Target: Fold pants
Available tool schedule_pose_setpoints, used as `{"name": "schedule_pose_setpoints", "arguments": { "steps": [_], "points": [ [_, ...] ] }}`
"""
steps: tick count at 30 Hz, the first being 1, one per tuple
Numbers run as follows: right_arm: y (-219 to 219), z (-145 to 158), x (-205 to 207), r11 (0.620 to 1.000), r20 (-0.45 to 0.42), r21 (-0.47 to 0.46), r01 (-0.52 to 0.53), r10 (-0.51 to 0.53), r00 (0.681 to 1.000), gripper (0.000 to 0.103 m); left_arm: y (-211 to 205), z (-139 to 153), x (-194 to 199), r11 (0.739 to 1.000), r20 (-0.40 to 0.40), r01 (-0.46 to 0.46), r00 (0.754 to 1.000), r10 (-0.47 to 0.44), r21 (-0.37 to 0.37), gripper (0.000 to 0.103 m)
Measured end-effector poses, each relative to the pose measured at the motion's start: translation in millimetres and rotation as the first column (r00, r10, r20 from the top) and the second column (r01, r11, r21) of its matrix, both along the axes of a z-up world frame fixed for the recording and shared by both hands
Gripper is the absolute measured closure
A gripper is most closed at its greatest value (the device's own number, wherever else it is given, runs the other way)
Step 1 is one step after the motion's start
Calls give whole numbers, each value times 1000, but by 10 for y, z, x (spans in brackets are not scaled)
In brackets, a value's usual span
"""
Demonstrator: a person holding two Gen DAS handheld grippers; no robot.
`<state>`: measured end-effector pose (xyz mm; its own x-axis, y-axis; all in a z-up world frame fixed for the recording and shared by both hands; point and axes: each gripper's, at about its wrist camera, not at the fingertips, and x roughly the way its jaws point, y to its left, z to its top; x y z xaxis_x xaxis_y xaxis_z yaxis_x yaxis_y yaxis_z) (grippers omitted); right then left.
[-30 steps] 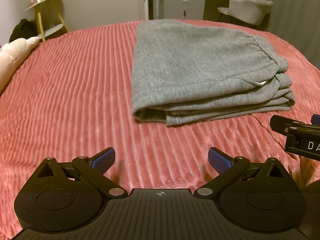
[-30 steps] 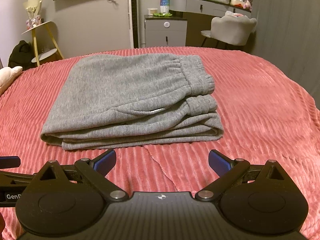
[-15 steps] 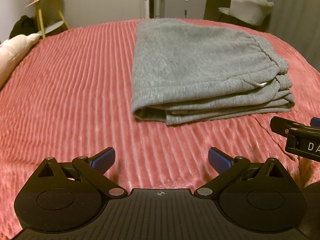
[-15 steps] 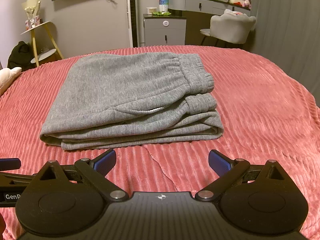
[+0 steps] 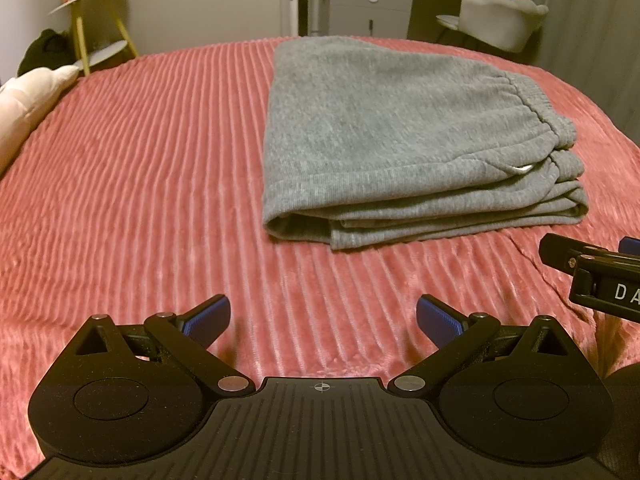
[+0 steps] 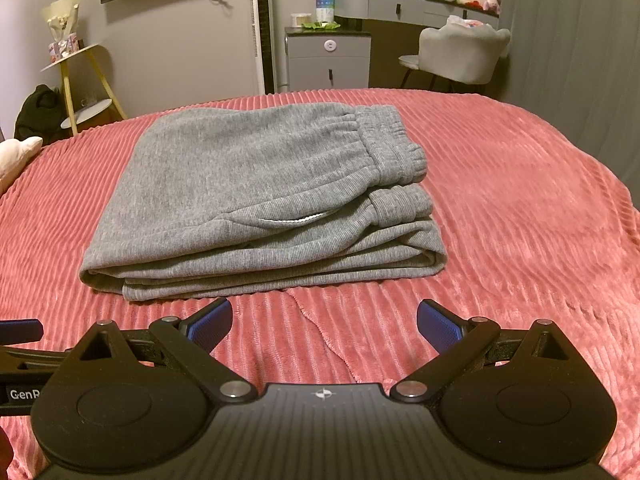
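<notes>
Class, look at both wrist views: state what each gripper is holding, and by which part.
Nothing is held. The left gripper and right gripper are open, short of the folded grey fleece pants.

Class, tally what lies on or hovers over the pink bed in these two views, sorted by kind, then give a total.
Folded grey pants: 1
Pale pillow at the bed's left edge: 1
Grippers, both open and empty: 2, left gripper, right gripper
Total: 4
</notes>
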<state>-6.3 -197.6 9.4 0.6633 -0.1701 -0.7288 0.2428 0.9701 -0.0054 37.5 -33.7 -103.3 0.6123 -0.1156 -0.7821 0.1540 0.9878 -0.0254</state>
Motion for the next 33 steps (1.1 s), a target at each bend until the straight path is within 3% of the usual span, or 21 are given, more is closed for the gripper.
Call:
{"name": "schedule_pose_setpoints", "arguments": {
  "steps": [33],
  "points": [
    [-2,-19,5,1000,-2,8,5,-5,1000,4,-14,21,-19,1000,21,2,1000,-2,-21,0]
  ]
}}
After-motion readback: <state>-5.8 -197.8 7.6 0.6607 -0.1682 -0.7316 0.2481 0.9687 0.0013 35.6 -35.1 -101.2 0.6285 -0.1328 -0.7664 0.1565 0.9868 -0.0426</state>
